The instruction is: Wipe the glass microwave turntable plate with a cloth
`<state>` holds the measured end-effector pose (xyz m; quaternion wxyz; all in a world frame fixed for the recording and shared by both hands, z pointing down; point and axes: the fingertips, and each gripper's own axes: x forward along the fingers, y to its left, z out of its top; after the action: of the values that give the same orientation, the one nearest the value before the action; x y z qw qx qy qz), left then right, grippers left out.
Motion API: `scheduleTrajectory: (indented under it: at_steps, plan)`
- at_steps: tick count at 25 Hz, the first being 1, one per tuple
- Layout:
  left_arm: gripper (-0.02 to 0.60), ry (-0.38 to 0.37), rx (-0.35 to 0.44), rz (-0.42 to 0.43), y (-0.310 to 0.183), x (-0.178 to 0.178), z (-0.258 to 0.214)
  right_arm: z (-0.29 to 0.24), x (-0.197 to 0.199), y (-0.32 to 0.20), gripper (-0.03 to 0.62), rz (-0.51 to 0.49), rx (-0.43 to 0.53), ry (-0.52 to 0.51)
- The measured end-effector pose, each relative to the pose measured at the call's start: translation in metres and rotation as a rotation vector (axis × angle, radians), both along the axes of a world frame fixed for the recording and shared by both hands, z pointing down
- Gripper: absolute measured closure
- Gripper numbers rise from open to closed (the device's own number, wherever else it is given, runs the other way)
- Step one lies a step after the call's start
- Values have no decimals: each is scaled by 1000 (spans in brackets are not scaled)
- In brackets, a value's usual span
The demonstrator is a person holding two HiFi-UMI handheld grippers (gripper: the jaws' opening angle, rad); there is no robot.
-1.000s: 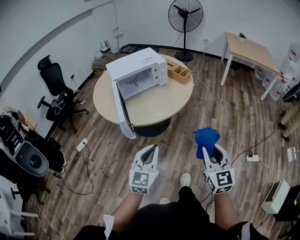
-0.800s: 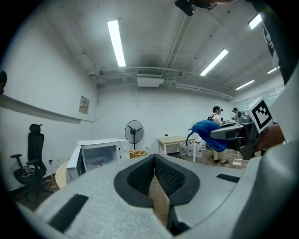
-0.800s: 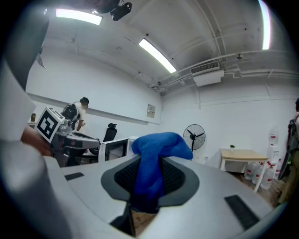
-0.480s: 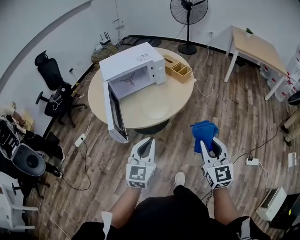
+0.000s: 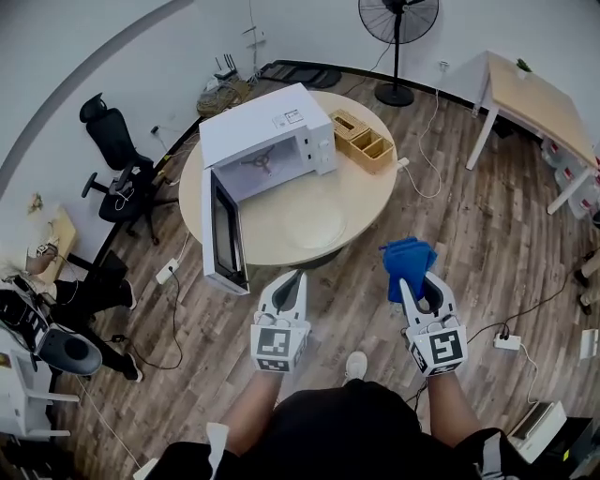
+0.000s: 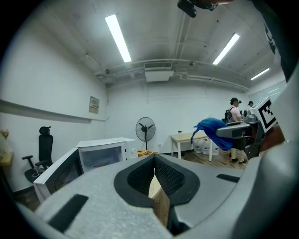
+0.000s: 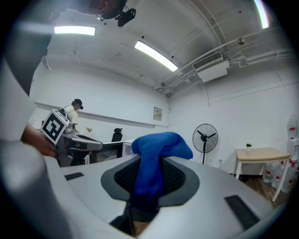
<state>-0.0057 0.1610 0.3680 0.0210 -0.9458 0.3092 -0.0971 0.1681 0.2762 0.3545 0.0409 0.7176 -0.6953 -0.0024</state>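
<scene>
now nearer the round table (image 5: 361, 192) bearing the glass turntable plate (image 5: 314, 225). right gripper (image 5: 418, 286) clamps blue cloth (image 5: 407, 261); left gripper (image 5: 296, 279) clenched, empty. wiping unstarted.

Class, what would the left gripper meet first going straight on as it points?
Probably the near edge of the round table, right of the open microwave door; depth is unclear.

Head view count:
- 2 grippers: left (image 5: 298, 277), right (image 5: 418, 285)
- 1 blue cloth (image 5: 409, 261)
- Centre of frame: 1 round table (image 5: 370, 192), 1 microwave (image 5: 267, 131), 1 glass plate (image 5: 314, 223), 2 wooden boxes (image 5: 373, 150)
- Top: 1 fan (image 5: 398, 19)
- Upper right: 1 rectangular table (image 5: 539, 98)
- Upper left: 1 office chair (image 5: 111, 141)
</scene>
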Motion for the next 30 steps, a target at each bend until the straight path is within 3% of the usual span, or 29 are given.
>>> scheduleTrajectory:
  at_steps: [5,10,15,30]
  plan:
    - [575,2,16,-37,-12,7,0,2,9,-22,500,-64,1,19]
    - [575,45,82,-14,-29,15,-14,-2,13,-47,500,-88,44,4]
    - [575,61,106,-44,-56,17,-24,-8,16,-82,500,-102,66,1]
    - [575,75,74,-165,-165,-13,-21,-20,-2,-217,502,-182,91,16]
